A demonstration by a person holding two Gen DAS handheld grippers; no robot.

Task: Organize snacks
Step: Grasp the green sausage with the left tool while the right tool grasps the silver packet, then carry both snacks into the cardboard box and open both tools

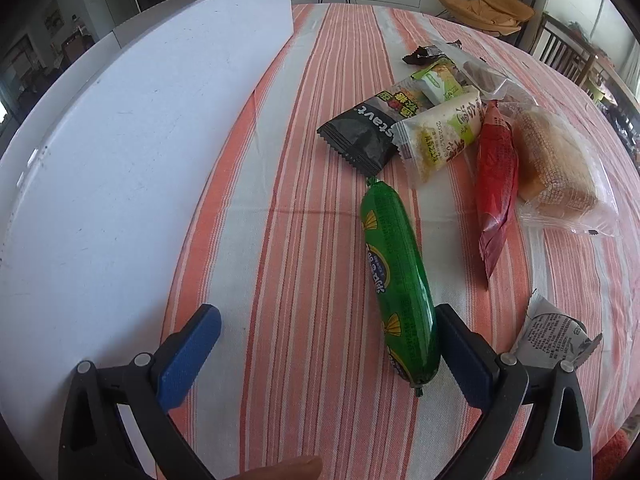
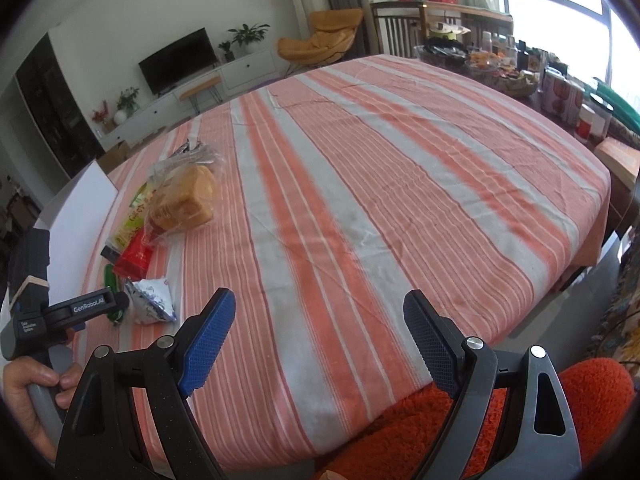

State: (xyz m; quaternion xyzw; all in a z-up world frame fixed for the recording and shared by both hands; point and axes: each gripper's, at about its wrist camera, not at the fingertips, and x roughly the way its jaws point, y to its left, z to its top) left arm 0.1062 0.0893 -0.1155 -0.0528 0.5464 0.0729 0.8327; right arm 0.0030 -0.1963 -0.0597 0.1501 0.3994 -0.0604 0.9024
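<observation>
Striped orange-and-white cloth point(image 2: 360, 184) covers the table, filling most of both views. White board point(image 1: 132, 152) takes the left half of the left wrist view, its edge running from top centre down to lower left; in the right wrist view it shows only as a sliver at far left.

Snacks sit in a loose pile, right of centre in the left view and at left in the right view. Bread point(image 1: 556, 164) in a clear bag is at the pile's right edge. Red pouch point(image 1: 496, 184) lies just left of it, touching. White bar point(image 1: 440, 136) overlaps the black packet point(image 1: 360, 136) at upper centre. More wrappers behind those, too jumbled to sort out. Green sausage point(image 1: 400, 280) lies lengthwise at centre, running down toward the bottom of frame. Small white packet point(image 1: 552, 336) sits alone at lower right.

Left gripper point(image 1: 328, 352): wide open, nothing held. Sausage's near end sits between the fingers, right up against the right one point(image 1: 464, 356); actual contact hard to tell. A hand point(image 2: 32, 392) grips its handle at lower left of the right view.

Right gripper point(image 2: 320, 344): wide open, empty, over bare cloth at the table's near edge, well apart from the snacks.
</observation>
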